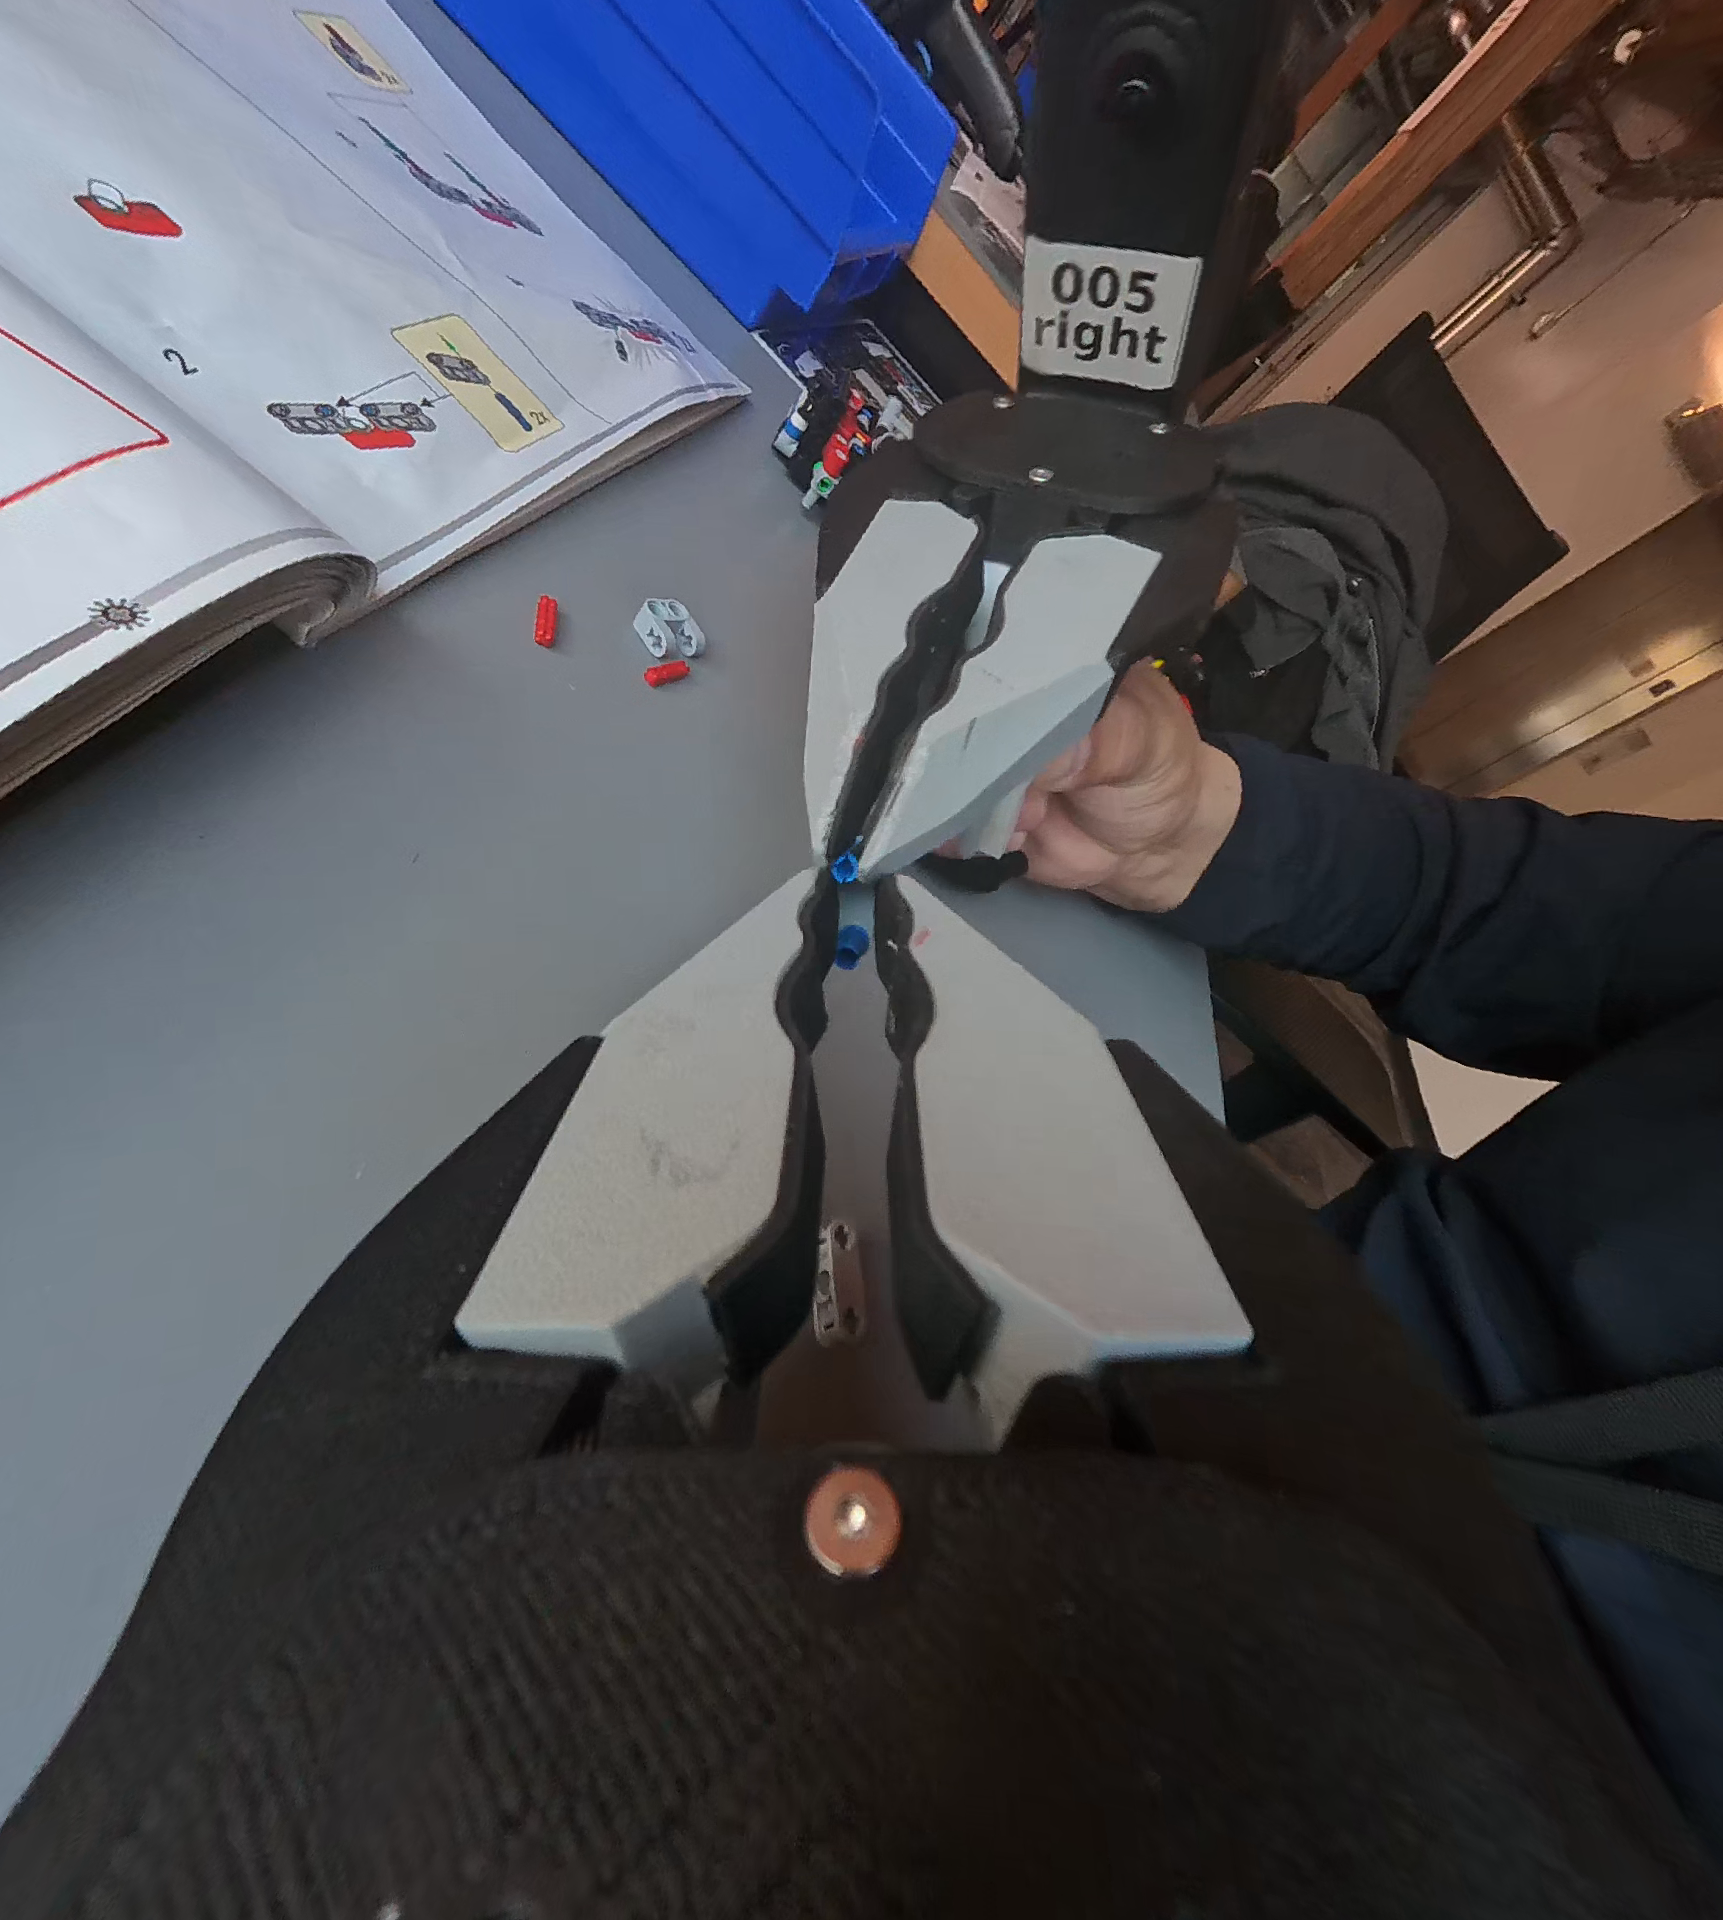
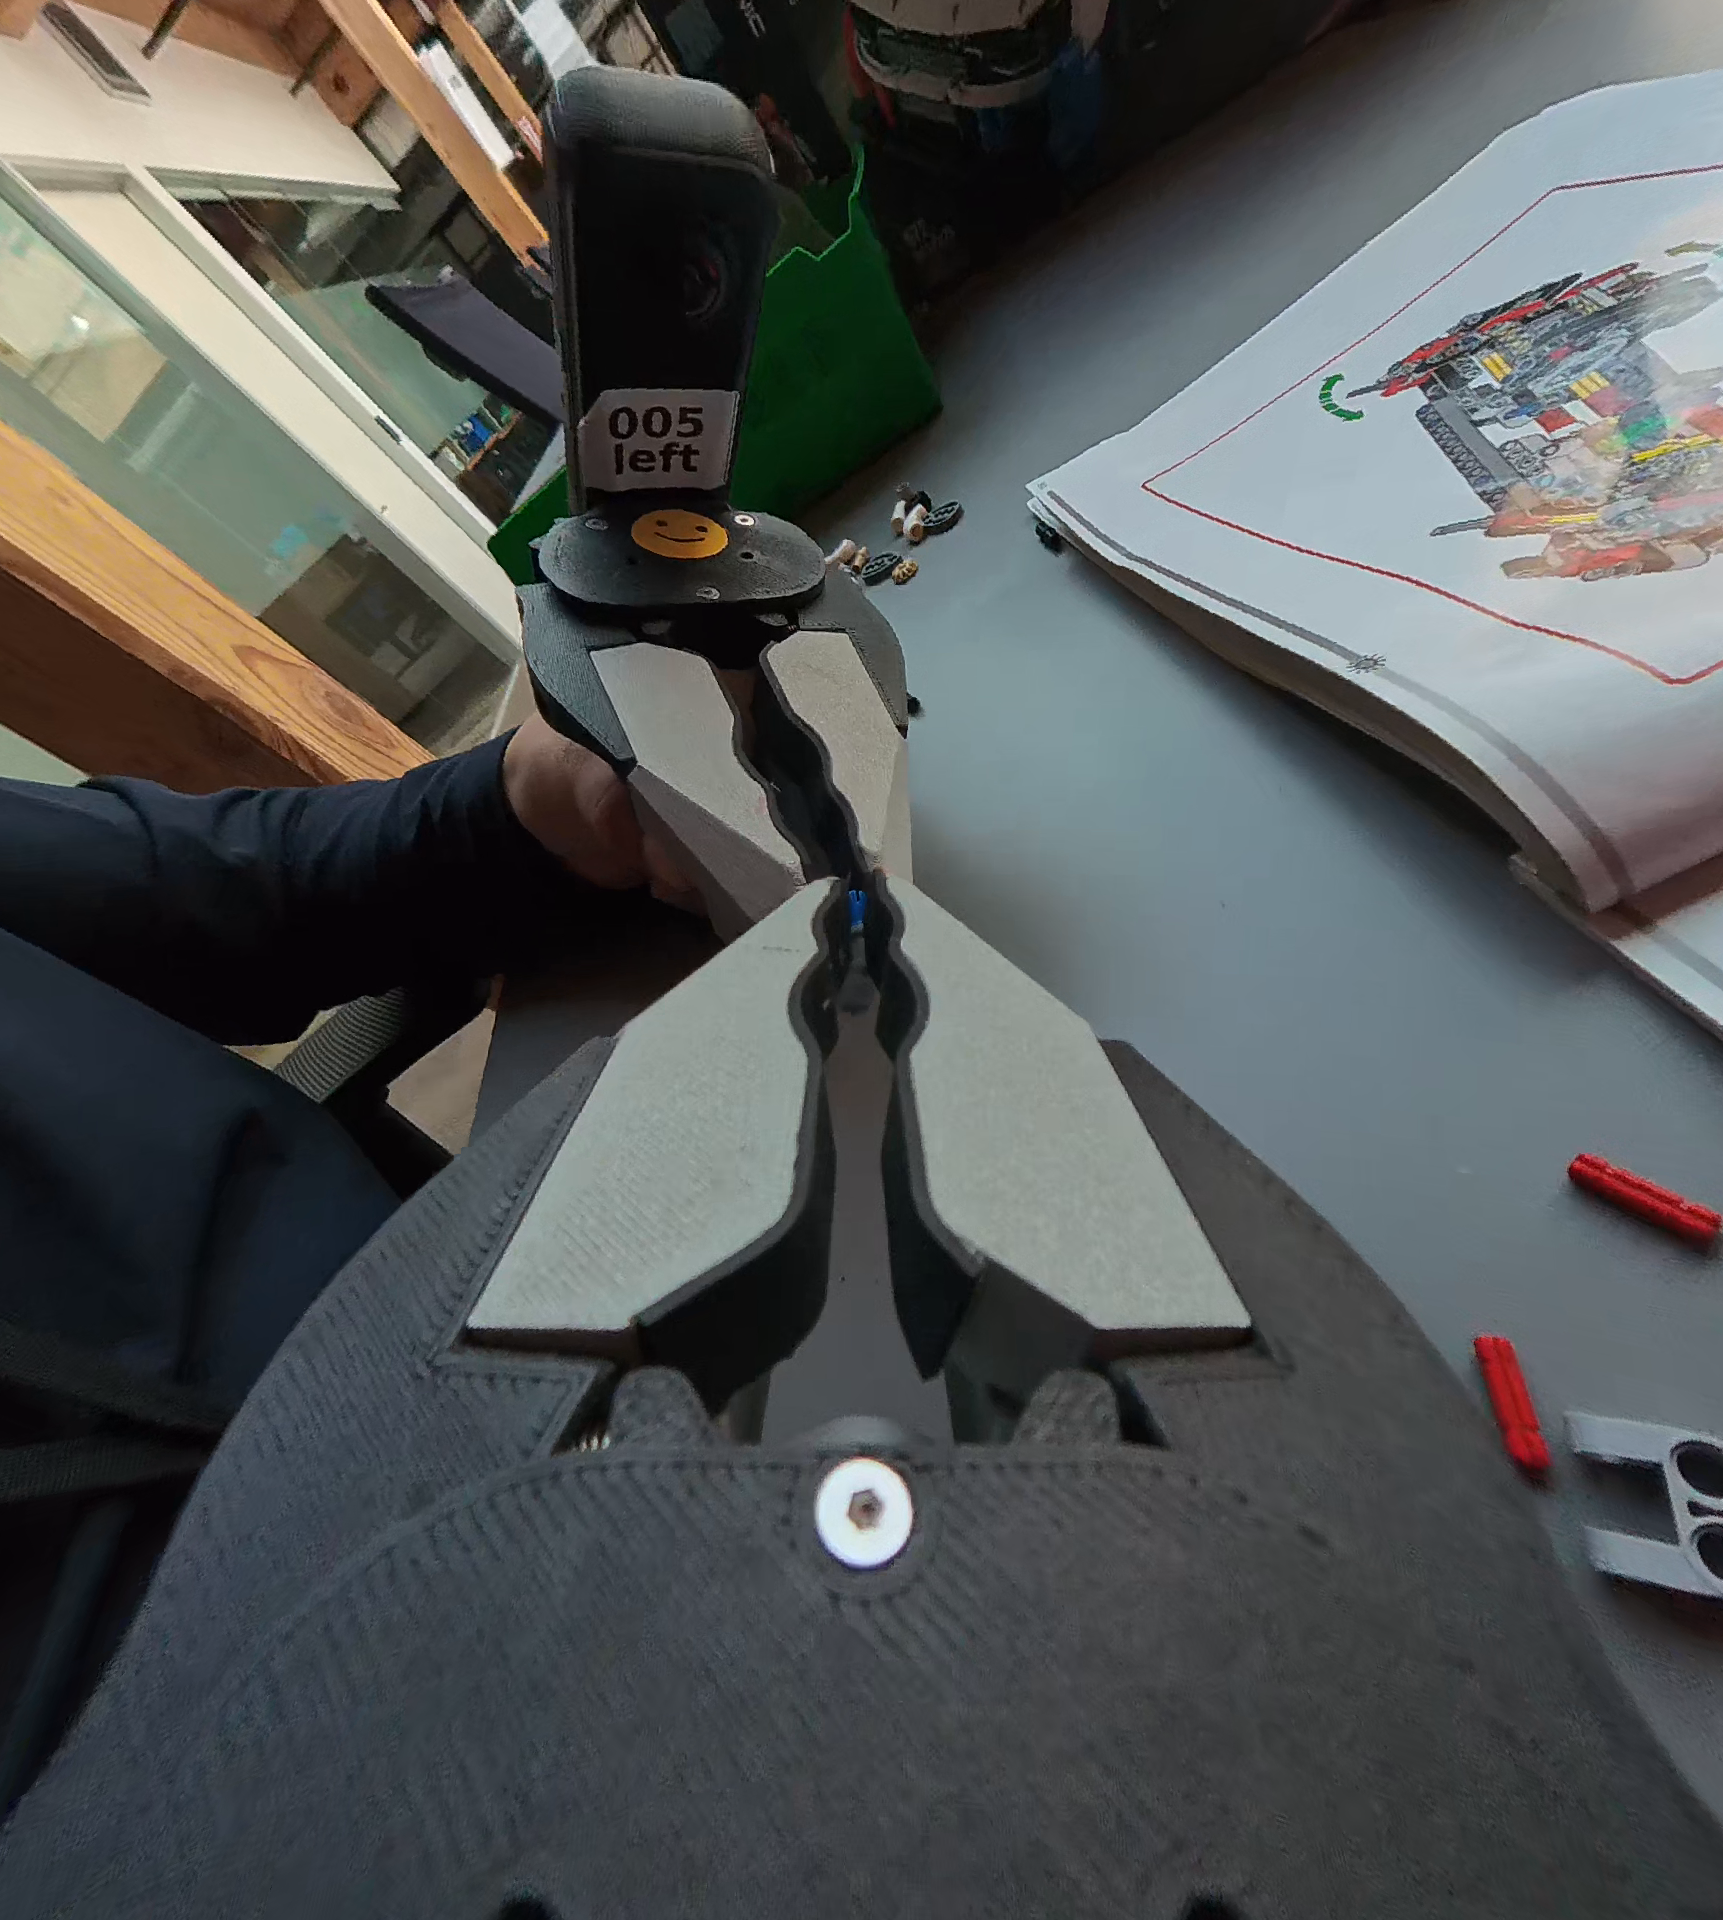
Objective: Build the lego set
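While both grippers meet tip to tip above the grey table (image 1: pixel 265 935), an open instruction booklet (image 1: pixel 213 416) lies at the far left of the left wrist view. Right of its corner, two red pins (image 1: pixel 545 621) (image 1: pixel 667 674) lie on the table beside a small grey connector (image 1: pixel 670 629), well apart from either claw. Behind them stands a blue bin (image 1: pixel 732 135), with a heap of small coloured parts (image 1: pixel 836 426) at its foot.

At the centre, the left gripper (image 1: pixel 852 883) points up the picture, its jaws nearly closed on a small grey piece (image 1: pixel 855 914) that carries a blue pin (image 1: pixel 851 943). The right gripper (image 1: pixel 844 857) comes down from above to face it, its jaws closed, with a second blue pin (image 1: pixel 844 865) pinched at the very tips. That pin sits just at the end of the grey piece; whether they touch I cannot tell.

Further right, a hand (image 1: pixel 1127 800) in a dark sleeve (image 1: pixel 1459 914) grips the right gripper's handle.
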The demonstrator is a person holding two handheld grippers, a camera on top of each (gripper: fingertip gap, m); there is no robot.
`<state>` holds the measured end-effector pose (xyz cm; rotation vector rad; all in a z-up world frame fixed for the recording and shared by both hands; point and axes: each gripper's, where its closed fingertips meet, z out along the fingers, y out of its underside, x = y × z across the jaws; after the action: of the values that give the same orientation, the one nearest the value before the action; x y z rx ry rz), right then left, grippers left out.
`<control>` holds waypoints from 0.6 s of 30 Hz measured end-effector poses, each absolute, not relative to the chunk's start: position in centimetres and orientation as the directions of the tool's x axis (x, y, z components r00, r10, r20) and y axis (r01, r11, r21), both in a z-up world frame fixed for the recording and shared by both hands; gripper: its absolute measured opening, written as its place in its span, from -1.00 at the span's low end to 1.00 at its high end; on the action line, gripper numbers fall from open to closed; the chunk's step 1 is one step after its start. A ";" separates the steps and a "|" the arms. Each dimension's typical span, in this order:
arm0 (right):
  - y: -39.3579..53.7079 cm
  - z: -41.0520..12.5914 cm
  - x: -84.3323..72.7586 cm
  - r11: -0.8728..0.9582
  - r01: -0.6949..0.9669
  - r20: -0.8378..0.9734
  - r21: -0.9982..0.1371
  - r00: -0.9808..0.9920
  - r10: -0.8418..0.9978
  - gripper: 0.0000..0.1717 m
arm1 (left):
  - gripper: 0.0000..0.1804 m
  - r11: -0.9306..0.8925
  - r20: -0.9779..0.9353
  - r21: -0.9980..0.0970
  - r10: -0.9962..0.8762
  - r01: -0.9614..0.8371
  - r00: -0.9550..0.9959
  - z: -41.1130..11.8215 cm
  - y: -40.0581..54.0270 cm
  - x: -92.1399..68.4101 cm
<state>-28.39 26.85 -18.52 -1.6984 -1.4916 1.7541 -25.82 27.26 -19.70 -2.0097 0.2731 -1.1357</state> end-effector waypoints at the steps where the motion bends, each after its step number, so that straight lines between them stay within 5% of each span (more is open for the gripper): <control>1: 26.9 -18.4 -28.5 -0.439 0.431 -0.577 -0.788 -0.270 0.771 -1.00 | -0.94 -0.658 0.626 -0.728 -0.526 0.191 0.575 -19.6 27.3 -25.9; 7: 28.1 -16.9 -28.8 -0.551 0.313 -0.630 -0.774 -0.287 0.722 -1.00 | -0.94 -0.653 0.528 -0.757 -0.629 -0.018 0.571 -20.8 25.4 -21.1; 16: 26.8 -16.4 -25.5 -0.433 0.366 -0.563 -0.824 -0.432 0.705 -1.00 | -0.94 -0.661 0.600 -0.744 -0.600 0.095 0.530 -19.7 25.5 -23.8; 18: 26.3 -17.0 -25.4 -0.386 0.395 -0.537 -0.834 -0.418 0.733 -0.86 | -0.94 -0.668 0.613 -0.738 -0.600 0.100 0.515 -19.6 25.4 -23.9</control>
<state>-25.39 26.26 -17.00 -1.5197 -1.5643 1.8805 -23.88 25.42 -19.55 -2.0093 0.4072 -1.1932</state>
